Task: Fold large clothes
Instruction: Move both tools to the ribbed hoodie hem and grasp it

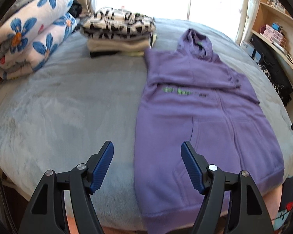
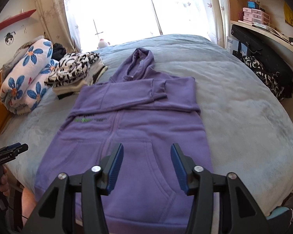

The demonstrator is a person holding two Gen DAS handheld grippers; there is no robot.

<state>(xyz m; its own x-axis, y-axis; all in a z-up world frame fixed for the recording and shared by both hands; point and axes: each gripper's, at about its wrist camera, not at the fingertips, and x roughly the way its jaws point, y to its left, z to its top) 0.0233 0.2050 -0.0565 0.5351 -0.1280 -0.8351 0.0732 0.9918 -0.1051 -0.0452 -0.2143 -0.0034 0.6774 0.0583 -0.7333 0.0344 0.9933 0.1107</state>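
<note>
The purple hoodie (image 2: 138, 128) lies flat on my grey bed (image 1: 58, 107), sleeves folded across its chest, a stack of folded clothes (image 1: 119, 33) beside its hood, while my left gripper (image 1: 147, 165) and right gripper (image 2: 147, 167) hover spread and empty.

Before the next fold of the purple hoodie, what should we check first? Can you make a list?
1. Sleeves folded in across the hoodie: ok.
2. Hood lying flat at the top: ok.
3. Left tool open with nothing in it: ok.
4. Right tool open with nothing in it: ok.
5. Bed bare around the hoodie, folded pile off to one side: ok.
6. Bottom hem smooth all the way across: cannot tell, the tools hide part of it.
</note>
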